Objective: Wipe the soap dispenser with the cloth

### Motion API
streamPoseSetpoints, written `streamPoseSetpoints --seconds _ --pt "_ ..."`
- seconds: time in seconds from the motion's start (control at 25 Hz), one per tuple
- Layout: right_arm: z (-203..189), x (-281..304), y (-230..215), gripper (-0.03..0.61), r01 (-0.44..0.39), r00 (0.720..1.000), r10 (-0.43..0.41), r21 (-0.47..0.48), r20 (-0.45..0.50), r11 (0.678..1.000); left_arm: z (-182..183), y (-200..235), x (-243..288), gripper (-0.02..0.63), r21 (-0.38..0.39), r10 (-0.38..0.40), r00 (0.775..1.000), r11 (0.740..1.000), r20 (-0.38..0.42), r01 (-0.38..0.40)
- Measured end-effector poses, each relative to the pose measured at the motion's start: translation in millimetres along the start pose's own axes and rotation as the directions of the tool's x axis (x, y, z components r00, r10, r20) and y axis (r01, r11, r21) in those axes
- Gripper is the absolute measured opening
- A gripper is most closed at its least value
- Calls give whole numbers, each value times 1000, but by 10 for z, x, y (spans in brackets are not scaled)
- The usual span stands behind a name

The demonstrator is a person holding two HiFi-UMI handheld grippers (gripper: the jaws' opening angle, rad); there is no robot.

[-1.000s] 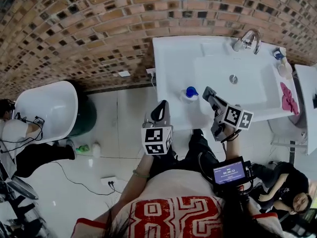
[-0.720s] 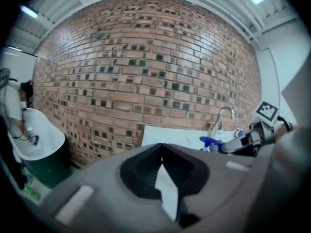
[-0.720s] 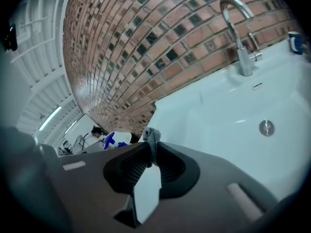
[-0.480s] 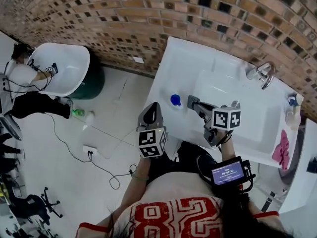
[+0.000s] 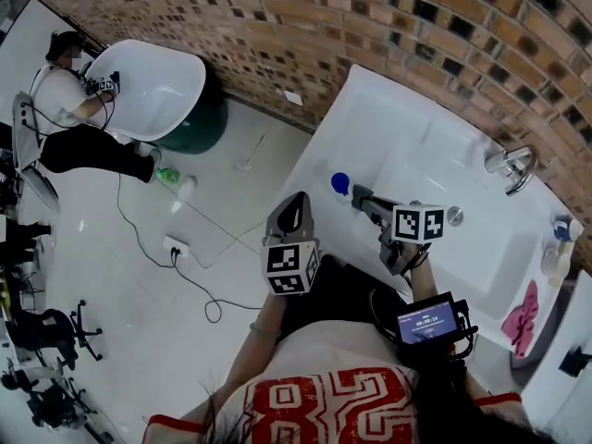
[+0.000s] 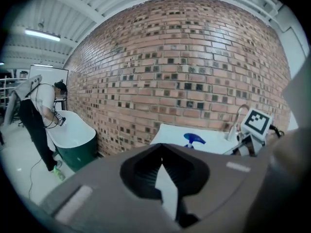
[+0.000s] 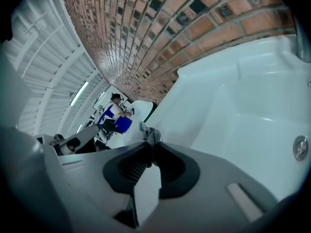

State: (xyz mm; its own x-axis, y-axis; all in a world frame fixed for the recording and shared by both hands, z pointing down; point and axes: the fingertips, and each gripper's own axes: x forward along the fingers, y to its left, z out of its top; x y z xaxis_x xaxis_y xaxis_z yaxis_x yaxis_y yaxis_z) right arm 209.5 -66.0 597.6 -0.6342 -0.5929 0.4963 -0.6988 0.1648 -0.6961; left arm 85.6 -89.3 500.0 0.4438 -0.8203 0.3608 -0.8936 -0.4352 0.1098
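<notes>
Gripping the grey cloth, the right tool sat beside the soap dispenser; the left tool was closed, empty.

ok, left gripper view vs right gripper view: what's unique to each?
Left only: the other gripper's marker cube. Right only: the drain, and a grey cloth pinched by the right gripper. Both: dispenser, brick wall, tub.
</notes>
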Motion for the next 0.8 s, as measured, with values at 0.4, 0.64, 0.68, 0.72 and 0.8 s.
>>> streamPoseSetpoints --seconds 0.4,0.64,0.68,0.72,0.8 --pt "-86 67 -227 51 57 996 -59 -24 -73 998 57 -44 130 2 -8 -23 1000 1000 -1 23" --pt "494 -172 -105 51 4 1000 -3 -58 16 998 46 -26 154 2 -11 -14 1000 1000 -2 14" --pt "538 -178 -55 51 -10 1000 11 -74 14 997 56 -26 161 2 -10 -12 1000 1000 0 12" --pt "560 -171 -4 51 -25 1000 26 -90 7 996 71 -25 165 2 -10 -11 1000 1000 5 11" --pt "548 -123 89 51 -51 999 50 -116 -16 992 103 -17 157 2 -9 -6 1000 1000 14 6"
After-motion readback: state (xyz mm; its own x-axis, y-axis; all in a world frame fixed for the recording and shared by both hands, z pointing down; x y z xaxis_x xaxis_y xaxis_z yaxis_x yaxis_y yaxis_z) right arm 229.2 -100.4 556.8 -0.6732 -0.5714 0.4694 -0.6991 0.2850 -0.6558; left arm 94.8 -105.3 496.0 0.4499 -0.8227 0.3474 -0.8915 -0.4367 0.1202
